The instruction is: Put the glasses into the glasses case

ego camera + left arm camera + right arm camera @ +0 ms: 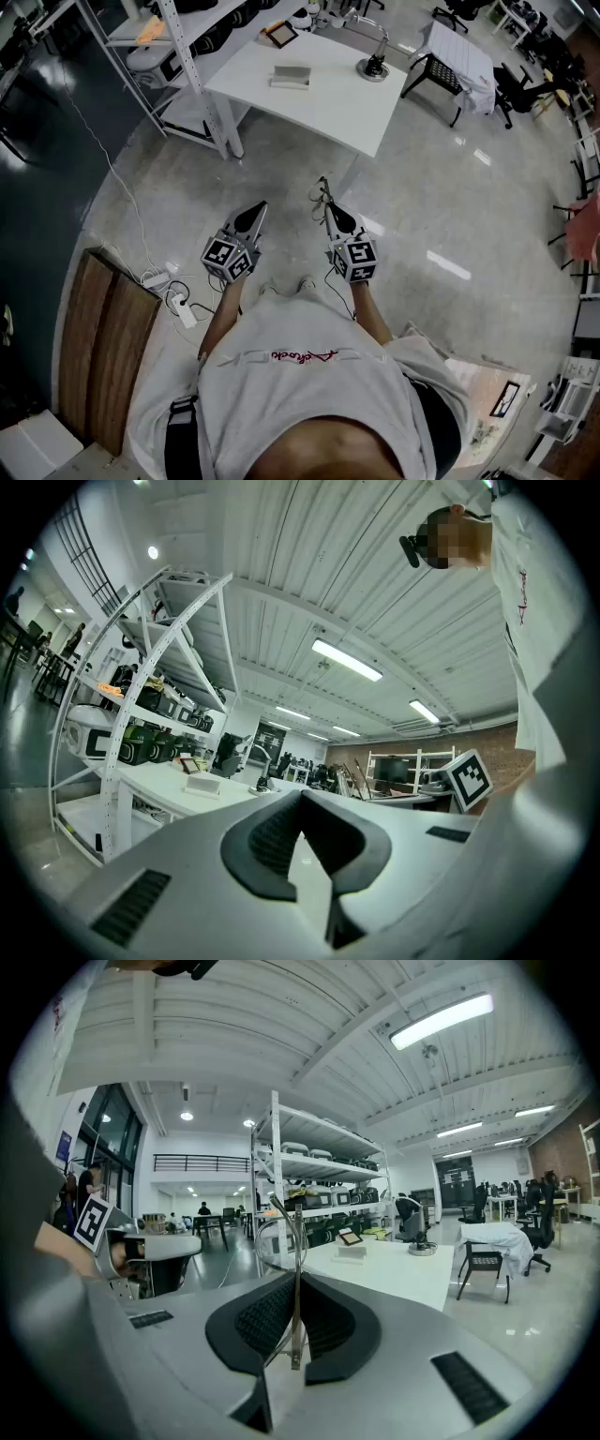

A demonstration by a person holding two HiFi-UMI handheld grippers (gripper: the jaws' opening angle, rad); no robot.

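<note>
I stand on the floor a few steps short of a white table. A pale grey glasses case lies shut near the table's far side; it also shows small in the right gripper view and the left gripper view. My right gripper is shut on thin wire-framed glasses. One temple is pinched between the pads and a clear lens sticks up past the tips. My left gripper is held beside it, level, its jaws closed to a point with nothing in them.
A desk lamp with a round black base and a small framed tablet also stand on the table. Metal shelving rises at the left, a cloth-draped chair at the right. A wooden bench and a power strip are near my left.
</note>
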